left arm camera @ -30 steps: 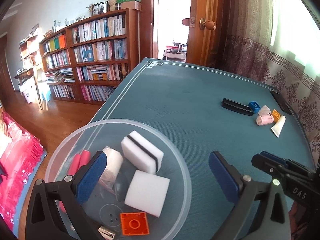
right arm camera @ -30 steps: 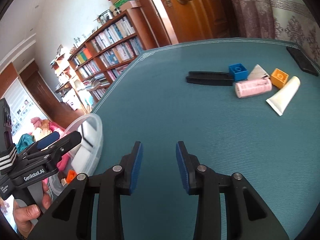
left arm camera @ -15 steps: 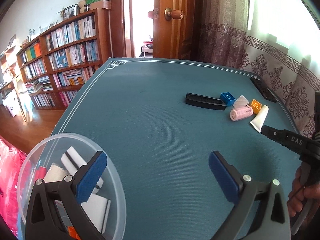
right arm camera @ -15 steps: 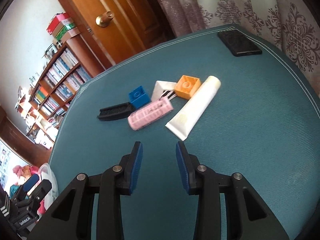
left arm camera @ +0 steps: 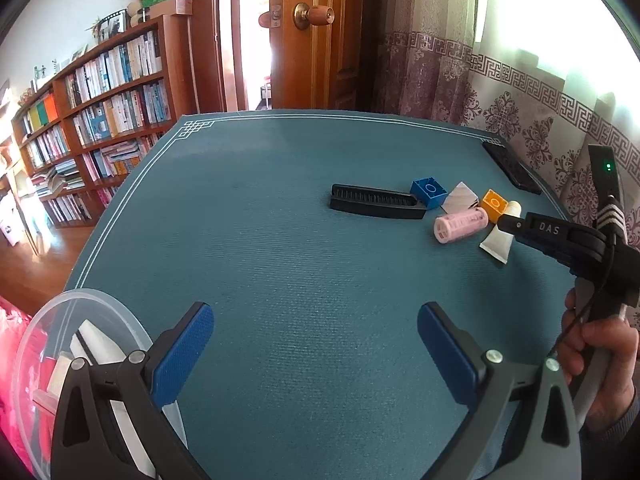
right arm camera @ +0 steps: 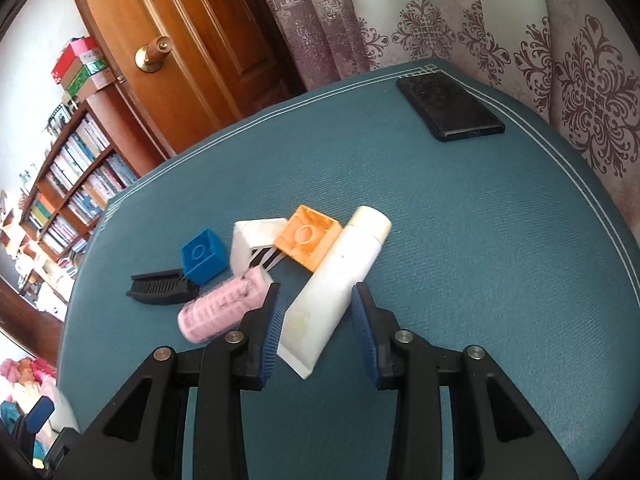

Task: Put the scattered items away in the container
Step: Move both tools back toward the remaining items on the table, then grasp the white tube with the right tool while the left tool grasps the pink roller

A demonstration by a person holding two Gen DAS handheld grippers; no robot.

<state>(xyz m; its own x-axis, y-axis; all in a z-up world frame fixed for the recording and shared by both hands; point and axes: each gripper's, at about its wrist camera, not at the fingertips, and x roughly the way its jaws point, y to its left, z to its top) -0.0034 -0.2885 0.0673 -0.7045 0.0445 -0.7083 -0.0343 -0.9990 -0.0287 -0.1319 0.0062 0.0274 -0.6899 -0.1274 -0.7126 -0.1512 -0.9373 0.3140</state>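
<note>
Both grippers open w/ nothing held: right gripper (right arm camera: pixel 316 312) straddles the white tube (right arm camera: pixel 340 284) at center frame, left gripper (left arm camera: pixel 316 344) wide over bare table (left arm camera: pixel 280 240), lower frame.

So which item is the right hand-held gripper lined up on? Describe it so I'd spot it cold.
On the teal table, look at the small cluster of items near the curtain side. The right hand-held gripper is open around the crimped end of a white tube, which lies flat with its cap beside the orange block. It is the only long, smooth, white item there.
</note>
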